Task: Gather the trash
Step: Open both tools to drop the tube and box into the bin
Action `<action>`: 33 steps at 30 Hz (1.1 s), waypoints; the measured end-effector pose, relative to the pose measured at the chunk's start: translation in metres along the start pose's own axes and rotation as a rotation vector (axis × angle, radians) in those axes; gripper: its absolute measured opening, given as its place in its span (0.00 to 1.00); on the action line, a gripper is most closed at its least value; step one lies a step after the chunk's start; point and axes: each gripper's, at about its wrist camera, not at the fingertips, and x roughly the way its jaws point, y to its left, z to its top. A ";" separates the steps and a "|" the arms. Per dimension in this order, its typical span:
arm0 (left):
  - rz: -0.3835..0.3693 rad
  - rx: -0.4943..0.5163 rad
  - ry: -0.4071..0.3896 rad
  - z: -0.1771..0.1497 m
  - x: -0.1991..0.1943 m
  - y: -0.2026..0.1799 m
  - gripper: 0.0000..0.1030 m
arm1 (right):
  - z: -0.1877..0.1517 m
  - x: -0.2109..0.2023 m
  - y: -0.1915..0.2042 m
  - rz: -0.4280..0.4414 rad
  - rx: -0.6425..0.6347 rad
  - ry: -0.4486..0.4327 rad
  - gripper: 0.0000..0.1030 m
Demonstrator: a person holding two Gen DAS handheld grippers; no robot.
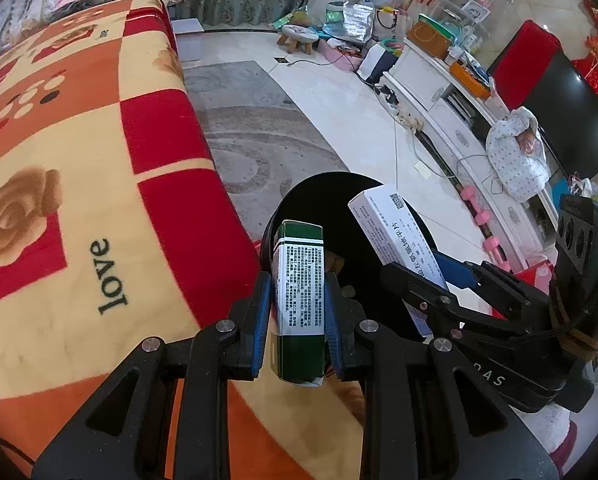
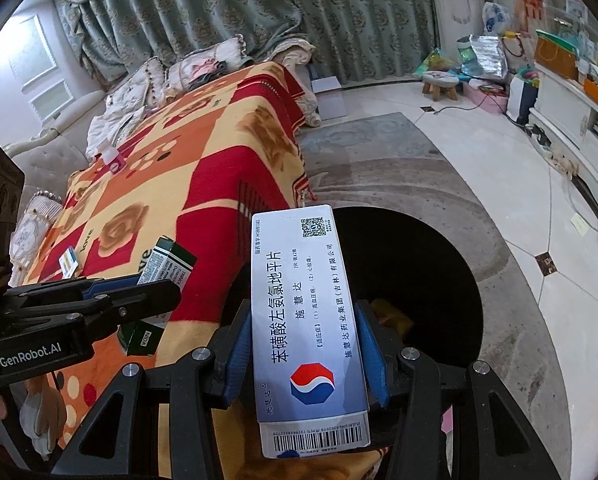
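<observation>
1. Trash here is two medicine boxes, and each one sits in a claw above the black bin [image 1: 319,200].
2. At the far left lies the blanket [image 1: 79,200], with red, orange and cream squares, brown roses and the word "love". In the right wrist view, a small blue and white box [image 2: 68,265] rests on this blanket, and another small item [image 2: 113,160] lies further back on it; what that item is I cannot tell.
3. Next comes the left claw [image 1: 297,300]. Its blue pads [image 1: 261,312] are closed on the narrow sides of the green and white box [image 1: 299,300], which stands nearly upright with its top end over the near rim of the bin.
4. Directly beyond this box is the round, dark opening of the bin, standing on a grey rug [image 1: 243,140] just beside the hanging edge of the blanket. Something yellowish [image 2: 393,316] lies inside the bin.
5. To the right, the right claw [image 2: 301,356] grips the white box [image 2: 303,320] by its long sides. The box carries a red and blue logo, a barcode at the near end and a QR code at the far end, and its far end reaches over the opening of the bin.
6. At the far right, a white cabinet [image 1: 439,88] stands along the tiled floor [image 1: 339,100], with a dark television [image 1: 559,120] on it and pink dumbbells [image 1: 483,216] on the floor in front of it.
</observation>
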 end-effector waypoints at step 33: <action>0.038 -0.063 -0.039 -0.008 -0.021 0.031 0.35 | 0.005 0.005 0.011 -0.027 -0.002 0.020 0.61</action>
